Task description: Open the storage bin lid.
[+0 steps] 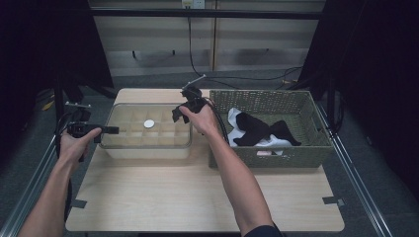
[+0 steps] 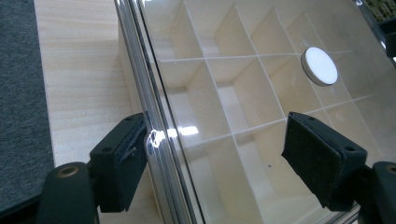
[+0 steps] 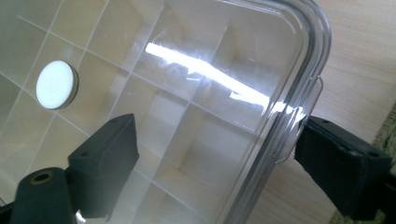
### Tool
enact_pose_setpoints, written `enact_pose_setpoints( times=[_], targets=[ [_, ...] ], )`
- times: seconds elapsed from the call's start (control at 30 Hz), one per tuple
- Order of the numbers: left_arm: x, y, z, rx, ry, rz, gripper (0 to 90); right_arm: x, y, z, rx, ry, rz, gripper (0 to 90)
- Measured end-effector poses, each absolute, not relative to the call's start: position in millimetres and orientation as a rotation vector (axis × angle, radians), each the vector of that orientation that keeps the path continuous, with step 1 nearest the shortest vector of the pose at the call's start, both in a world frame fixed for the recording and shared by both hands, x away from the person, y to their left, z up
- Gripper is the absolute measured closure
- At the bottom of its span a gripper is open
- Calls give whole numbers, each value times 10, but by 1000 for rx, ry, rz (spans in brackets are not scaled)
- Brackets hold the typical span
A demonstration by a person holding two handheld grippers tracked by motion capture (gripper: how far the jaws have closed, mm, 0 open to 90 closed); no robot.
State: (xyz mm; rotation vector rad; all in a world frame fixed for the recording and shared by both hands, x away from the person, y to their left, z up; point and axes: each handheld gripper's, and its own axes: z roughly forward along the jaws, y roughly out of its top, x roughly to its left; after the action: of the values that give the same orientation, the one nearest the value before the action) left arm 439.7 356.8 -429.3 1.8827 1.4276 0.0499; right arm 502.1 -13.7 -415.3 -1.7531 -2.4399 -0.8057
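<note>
Your left gripper was open, jaws straddling the clear lid's edge at the box's 9 o'clock side. Your right gripper was open too, jaws either side of the lid tab at 3 o'clock. Box sat mid-table, w/ the wicker basket just beside at 3 o'clock.

On my tabletop the divided box sits left of the basket, just beside it; socks lie in the basket.
</note>
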Motion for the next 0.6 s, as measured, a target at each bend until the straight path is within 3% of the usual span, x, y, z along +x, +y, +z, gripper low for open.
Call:
enact_pose_setpoints(
  times=[0.1, 0.27, 0.6],
  targets=[
    [4409, 3576, -4298, 1885, 1434, 46, 237, 5024, -148, -4160, -1755, -2428, -821, 147],
    [4407, 3614, -4301, 1873, 1447, 56, 279, 5011, -269, -4144, -1774, -2319, -931, 287],
    [4411, 3610, -4314, 1864, 1454, 56, 327, 4958, -444, -4068, -1766, -2222, -1126, 403]
  ],
)
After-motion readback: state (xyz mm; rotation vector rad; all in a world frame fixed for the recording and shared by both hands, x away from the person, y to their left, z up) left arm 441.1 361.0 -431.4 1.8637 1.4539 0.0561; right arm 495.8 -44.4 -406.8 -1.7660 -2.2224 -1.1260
